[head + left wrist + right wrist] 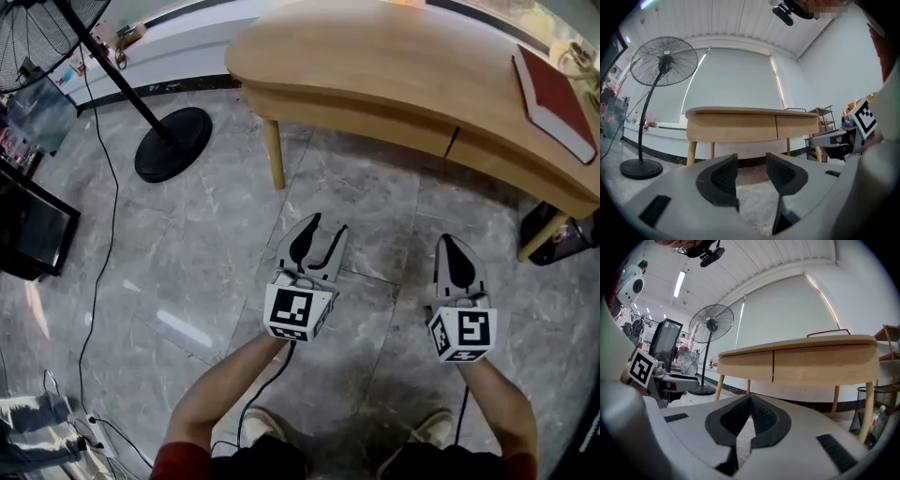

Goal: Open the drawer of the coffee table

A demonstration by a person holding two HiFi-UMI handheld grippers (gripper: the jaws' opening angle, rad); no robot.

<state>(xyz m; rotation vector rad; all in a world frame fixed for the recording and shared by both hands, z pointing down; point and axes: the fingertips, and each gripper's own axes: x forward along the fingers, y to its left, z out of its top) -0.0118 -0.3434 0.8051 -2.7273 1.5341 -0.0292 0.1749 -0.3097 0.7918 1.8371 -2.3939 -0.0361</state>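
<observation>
— Ahead of the left gripper (328, 227)?
— Coffee table (375, 56), closed drawer (733, 127) facing it, well apart, with floor tiles (375, 202) between. Jaws apart, holding nothing.
— And the right gripper (450, 242)?
— Jaws together, empty. Same table ahead, red book (553, 98) on top to the right. Fan (173, 141) well off to the left.

Ahead of me, a light wooden coffee table (394, 56) with a rounded, bean-shaped top stands upright on the grey stone floor (206, 272), carried on slim tapered wooden legs (273, 155). Under the top, along the front edge facing me, runs a curved band of the same pale wood. One thin vertical seam splits it into a left drawer front (731, 127) and a right drawer front (797, 125). Both are plain, shut and flush with each other.
</observation>
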